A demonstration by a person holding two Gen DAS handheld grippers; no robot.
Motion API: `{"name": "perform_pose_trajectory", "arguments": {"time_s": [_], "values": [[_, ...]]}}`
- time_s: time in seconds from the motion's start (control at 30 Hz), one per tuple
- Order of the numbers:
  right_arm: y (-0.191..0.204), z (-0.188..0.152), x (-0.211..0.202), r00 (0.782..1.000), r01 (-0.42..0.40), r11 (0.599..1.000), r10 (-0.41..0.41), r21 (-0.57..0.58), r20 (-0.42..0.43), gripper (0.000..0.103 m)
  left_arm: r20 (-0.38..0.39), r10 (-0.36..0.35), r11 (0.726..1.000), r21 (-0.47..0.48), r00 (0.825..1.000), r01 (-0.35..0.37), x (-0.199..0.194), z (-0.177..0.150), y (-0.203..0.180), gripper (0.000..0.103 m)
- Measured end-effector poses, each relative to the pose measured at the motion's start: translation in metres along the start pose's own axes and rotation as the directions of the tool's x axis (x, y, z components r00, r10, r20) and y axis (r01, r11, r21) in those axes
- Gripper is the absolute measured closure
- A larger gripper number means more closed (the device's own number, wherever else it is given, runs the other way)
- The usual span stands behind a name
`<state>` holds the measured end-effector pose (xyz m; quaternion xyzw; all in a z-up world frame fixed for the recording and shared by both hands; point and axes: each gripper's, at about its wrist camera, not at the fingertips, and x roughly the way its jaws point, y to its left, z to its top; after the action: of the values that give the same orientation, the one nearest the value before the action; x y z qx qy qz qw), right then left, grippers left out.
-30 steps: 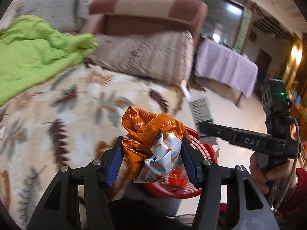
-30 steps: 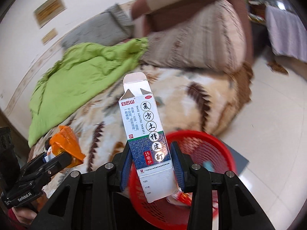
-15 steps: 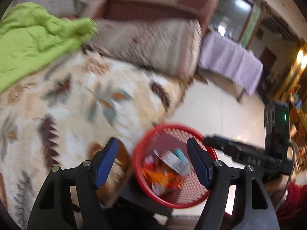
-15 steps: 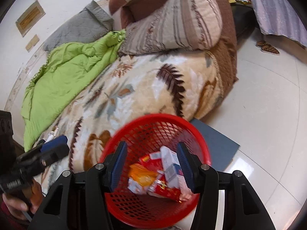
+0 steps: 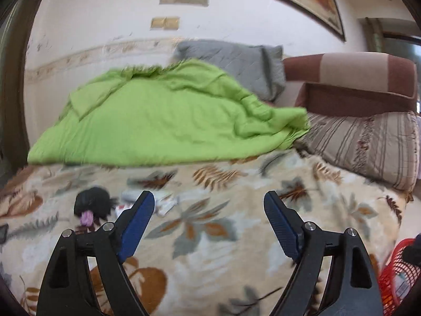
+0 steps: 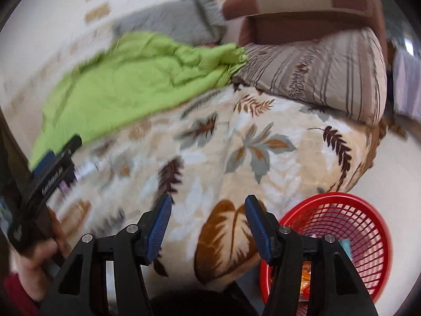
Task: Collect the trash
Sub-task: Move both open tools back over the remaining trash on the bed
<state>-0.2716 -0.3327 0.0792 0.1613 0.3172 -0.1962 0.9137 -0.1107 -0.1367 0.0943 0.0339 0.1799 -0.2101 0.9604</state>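
My left gripper (image 5: pixel 208 205) is open and empty above the leaf-patterned blanket (image 5: pixel 210 234). Ahead to its left lie a black crumpled bag with a purple bit (image 5: pixel 92 204) and white paper scraps (image 5: pixel 164 204). My right gripper (image 6: pixel 208 212) is open and empty over the blanket's front edge. The red mesh basket (image 6: pixel 350 226) stands on the floor at lower right, with wrappers inside. Its rim shows in the left wrist view (image 5: pixel 400 266). The left gripper appears at the left of the right wrist view (image 6: pixel 50 176).
A green quilt (image 5: pixel 163 121) covers the back of the bed. A grey pillow (image 5: pixel 236 58), a striped cushion (image 5: pixel 368 144) and a brown sofa arm (image 5: pixel 355 79) lie behind and right. White tile floor (image 6: pixel 389 163) lies beside the bed.
Both grippers let go of their loads, the orange wrapper and the medicine box, into the red basket. Both have since swung left, back over the bed.
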Motion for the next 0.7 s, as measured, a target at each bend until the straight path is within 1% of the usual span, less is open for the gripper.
{"name": "perform_pose_trajectory", "arguments": {"time_s": [0.03, 0.07, 0.17, 0.2, 0.27, 0.43, 0.53, 0.63, 0.7], "values": [[0.008, -0.001, -0.001, 1.0, 0.021, 0.999, -0.021, -0.031, -0.001, 0.041, -0.04, -0.013, 1.0, -0.022, 0.999, 0.013, 0.008, -0.005, 0.007, 0.019], [0.01, -0.001, -0.002, 0.999, 0.032, 0.999, -0.032, -0.042, 0.0, 0.041, -0.093, -0.009, 0.999, -0.052, 0.996, 0.004, 0.019, -0.011, 0.018, 0.019], [0.015, -0.007, 0.0, 0.995, 0.094, 0.993, -0.096, -0.068, -0.022, 0.041, -0.165, 0.014, 0.996, -0.08, 0.986, -0.027, 0.038, -0.021, 0.034, 0.019], [0.016, -0.008, -0.001, 0.992, 0.122, 0.99, -0.125, -0.076, -0.027, 0.041, -0.175, 0.015, 0.995, -0.097, 0.984, -0.033, 0.04, -0.024, 0.037, 0.019], [0.018, -0.01, -0.005, 0.988, 0.152, 0.984, -0.154, -0.092, -0.013, 0.041, -0.175, 0.029, 0.992, -0.114, 0.984, -0.05, 0.041, -0.026, 0.045, 0.019], [0.026, -0.016, -0.024, 0.975, 0.22, 0.963, -0.212, -0.154, 0.066, 0.041, -0.166, 0.041, 0.991, -0.116, 0.985, -0.061, 0.034, -0.027, 0.054, 0.019], [0.025, -0.016, -0.028, 0.969, 0.243, 0.958, -0.235, -0.15, 0.074, 0.041, -0.166, 0.066, 0.992, -0.092, 0.984, -0.082, 0.031, -0.028, 0.059, 0.019], [0.024, -0.017, -0.031, 0.969, 0.243, 0.962, -0.236, -0.125, 0.067, 0.041, -0.169, 0.093, 0.992, -0.064, 0.981, -0.105, 0.026, -0.028, 0.064, 0.019], [0.028, -0.017, -0.034, 0.968, 0.248, 0.96, -0.24, -0.131, 0.078, 0.041, -0.163, 0.096, 0.992, -0.071, 0.982, -0.108, 0.021, -0.027, 0.072, 0.019]]}}
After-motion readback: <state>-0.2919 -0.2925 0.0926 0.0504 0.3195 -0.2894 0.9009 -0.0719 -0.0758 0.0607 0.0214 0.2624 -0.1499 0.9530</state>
